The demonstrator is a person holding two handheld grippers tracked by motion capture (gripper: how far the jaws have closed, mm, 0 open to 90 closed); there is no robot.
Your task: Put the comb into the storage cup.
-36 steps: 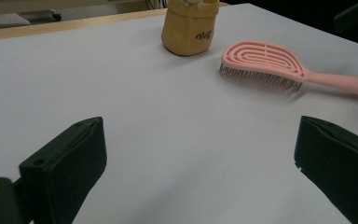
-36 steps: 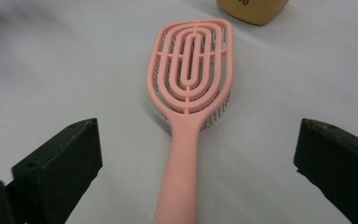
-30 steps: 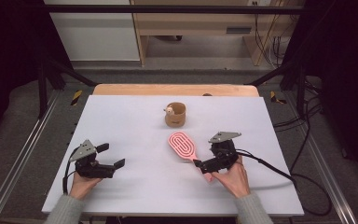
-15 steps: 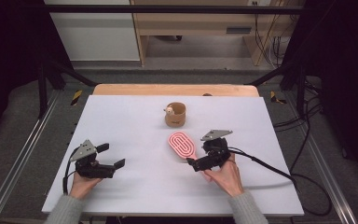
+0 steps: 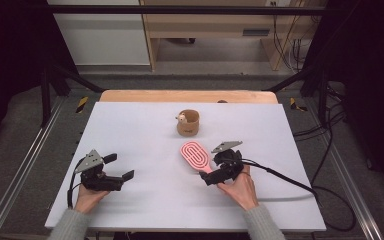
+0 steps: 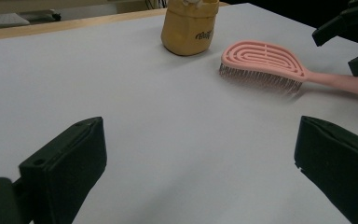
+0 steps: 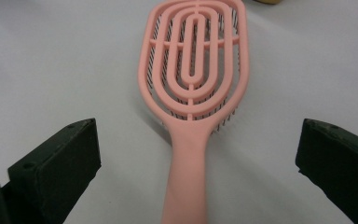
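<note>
At lower centre, the right gripper (image 5: 211,176) gapes wide astride the pink hairbrush (image 7: 193,88) handle, seemingly untouched; the left gripper (image 5: 121,168), lower left, stands wide open, empty.

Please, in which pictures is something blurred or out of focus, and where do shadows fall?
Left gripper view: the pink brush shows smeared bristles, and the yellow cup is fairly sharp. Right gripper view: the brush handle is soft near the lens, with a faint shadow beside it. High view: even light on the table, dark surroundings.
</note>
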